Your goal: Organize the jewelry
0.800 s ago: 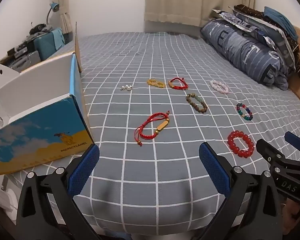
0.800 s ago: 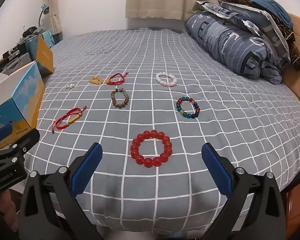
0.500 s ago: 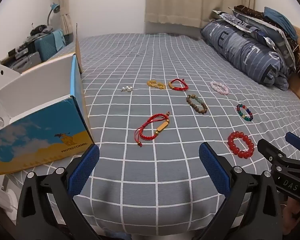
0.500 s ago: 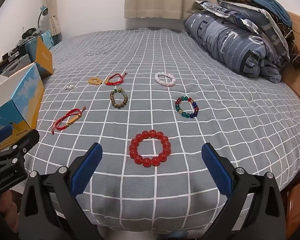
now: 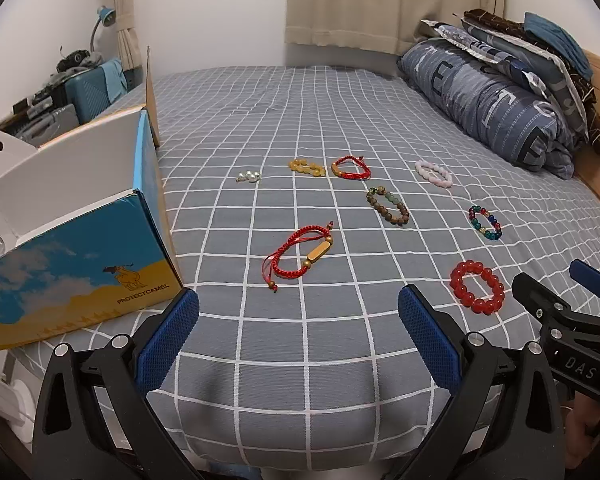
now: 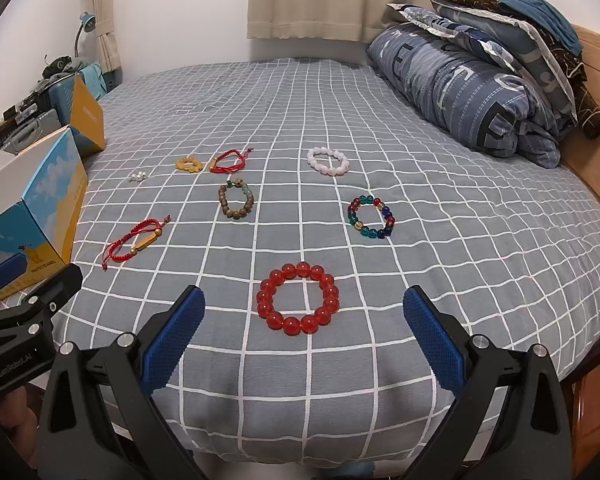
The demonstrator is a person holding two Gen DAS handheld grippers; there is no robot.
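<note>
Trouble from the left view: my left tool hangs spread and empty short of the red cord bracelet on the bed, where pads could snag sheet, while from the right view my spread right tool could scatter the red bead bracelet.

Seven bracelets (two of red cord), one pearl cluster, one open box, two grippers.
</note>
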